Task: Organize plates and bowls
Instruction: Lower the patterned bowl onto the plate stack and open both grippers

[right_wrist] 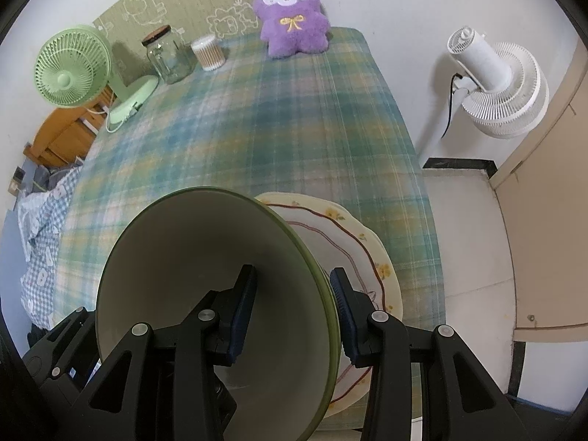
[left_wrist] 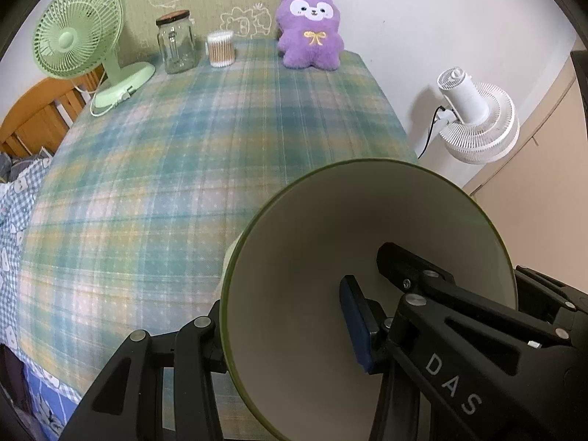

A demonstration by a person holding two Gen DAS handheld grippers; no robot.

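A large bowl [left_wrist: 330,220], cream inside with a green rim, is held tilted over the near right part of the table. My left gripper [left_wrist: 286,330] is shut on its left wall, one blue pad [left_wrist: 354,325] inside and the other finger hidden behind the wall. My right gripper [right_wrist: 294,312] is shut on the opposite wall of the same bowl [right_wrist: 183,257], with one pad inside and one outside. A cream plate [right_wrist: 371,257] with a wavy brown line and yellow flowers lies on the cloth just behind and under the bowl. Whether bowl and plate touch I cannot tell.
The table wears a green plaid cloth [left_wrist: 165,169]. Along its far edge stand a green desk fan [left_wrist: 79,42], a glass jar [left_wrist: 176,46], a tub of cotton swabs [left_wrist: 220,49] and a purple plush toy [left_wrist: 310,31]. A white floor fan [right_wrist: 499,84] stands right of the table.
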